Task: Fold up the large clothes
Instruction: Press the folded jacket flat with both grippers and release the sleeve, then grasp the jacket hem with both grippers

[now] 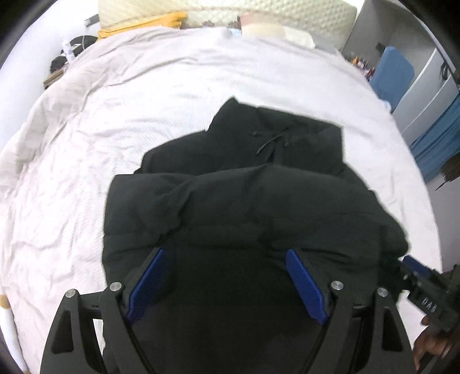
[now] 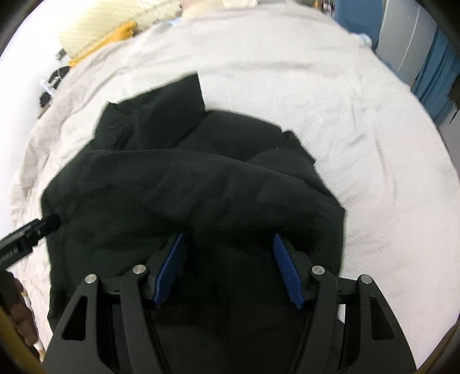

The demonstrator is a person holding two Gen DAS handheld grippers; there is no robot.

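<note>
Black jacket (image 1: 253, 201) on bed (image 1: 115, 115), its near edge hidden by grippers.

light: bright, even and soft, nothing harsh on the wrinkled white bedsheet (image 1: 143, 120)
dark stuff: the puffy black jacket (image 1: 247, 195) is so dark its folds barely show
blur: both views smeared, worst around the jacket's edges
distortion: heavy fisheye bend, black vignette corners
glare: sheet left of the jacket blows out white

Jacket (image 1: 244, 201) on bed (image 1: 143, 100); pillows (image 1: 201, 14) behind.
</note>
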